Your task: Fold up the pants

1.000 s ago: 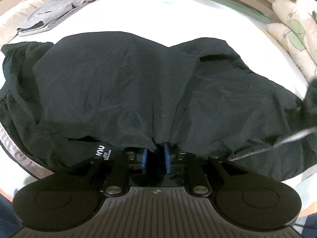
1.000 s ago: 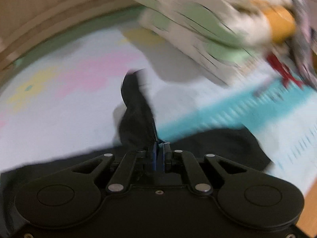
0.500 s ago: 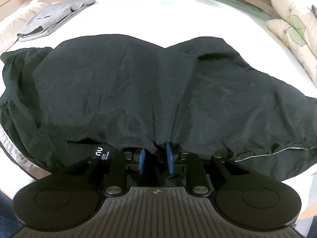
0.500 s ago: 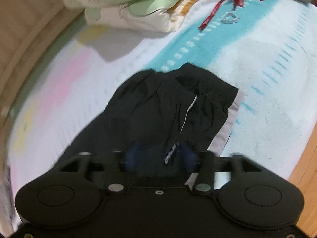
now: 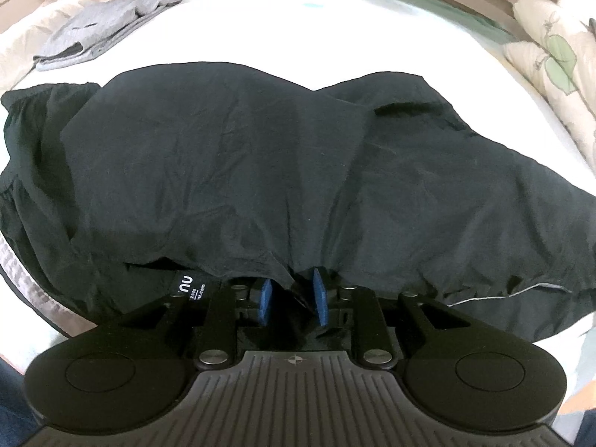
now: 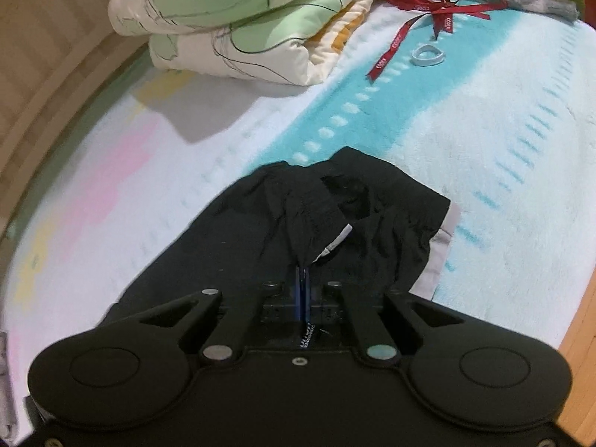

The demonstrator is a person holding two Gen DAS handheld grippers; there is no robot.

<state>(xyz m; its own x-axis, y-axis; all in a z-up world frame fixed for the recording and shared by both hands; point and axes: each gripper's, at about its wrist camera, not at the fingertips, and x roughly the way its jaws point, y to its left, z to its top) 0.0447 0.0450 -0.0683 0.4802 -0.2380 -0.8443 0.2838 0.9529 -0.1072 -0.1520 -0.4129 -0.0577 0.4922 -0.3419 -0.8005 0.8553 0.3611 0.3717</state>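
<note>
Black pants [image 5: 260, 171] lie spread and creased across the white bed in the left wrist view, with a small white-lettered label near my fingers. My left gripper [image 5: 293, 296] holds the near edge, a bunch of black cloth pressed between its blue pads [image 5: 266, 298]. In the right wrist view one end of the pants [image 6: 298, 216] lies rumpled on the turquoise and white sheet [image 6: 484, 111], showing a grey-white hem strip. My right gripper [image 6: 302, 283] is shut, its pads pinching a fold of that cloth.
A folded grey garment [image 5: 108, 26] lies at the far left of the bed. A floral quilt [image 6: 238, 22] is piled at the far side, with a red ribbon [image 6: 428, 11] and a small white ring [image 6: 427, 56] beside it. The wooden bed edge [image 6: 581, 327] runs at right.
My right gripper let go of the raised pant leg, came down with a roll of the wrist, and shut on a fold of the pants on the sheet. The left gripper kept still.
</note>
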